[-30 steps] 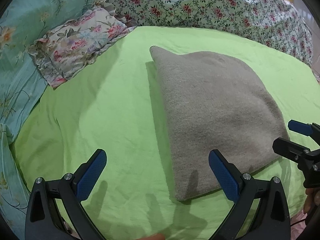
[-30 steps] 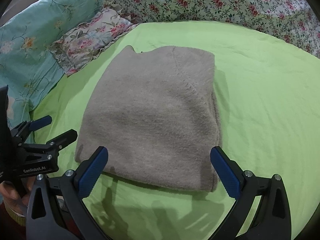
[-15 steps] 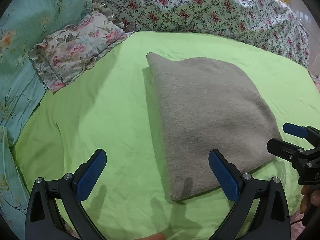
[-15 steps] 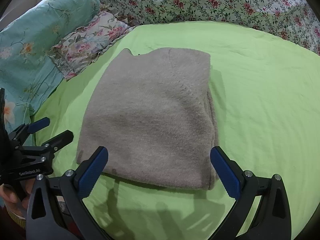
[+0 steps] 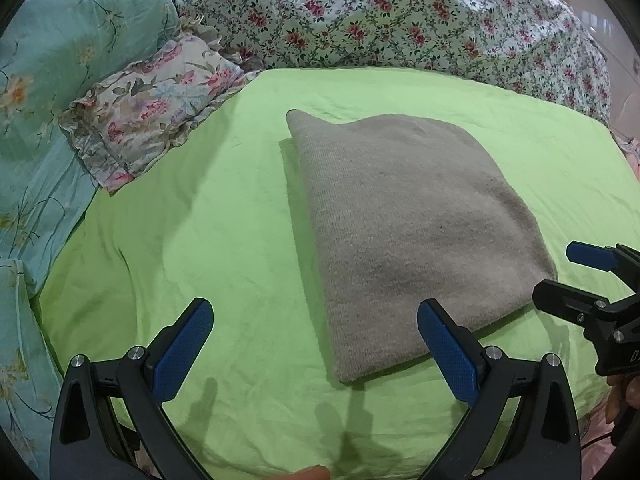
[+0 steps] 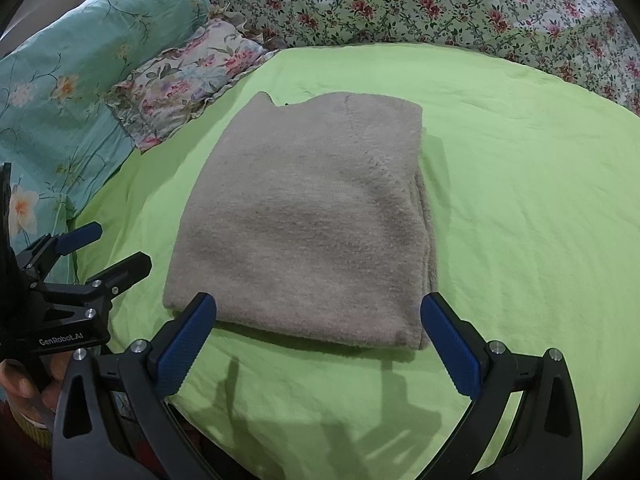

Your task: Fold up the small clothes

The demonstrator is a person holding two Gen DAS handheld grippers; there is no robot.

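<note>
Sweater (image 5: 404, 224) lies folded, centre frame, on green bed (image 5: 192, 240). Over last second we back both grippers off slightly; sweater sits smaller in both views. Left gripper (image 5: 316, 344), right gripper (image 6: 320, 340): jaws wide open, empty. Fold looks finished.

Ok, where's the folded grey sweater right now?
The grey sweater lies flat on the green sheet, centred ahead of the right gripper and right of centre in the left view, with the floral pillow beyond-left.
</note>
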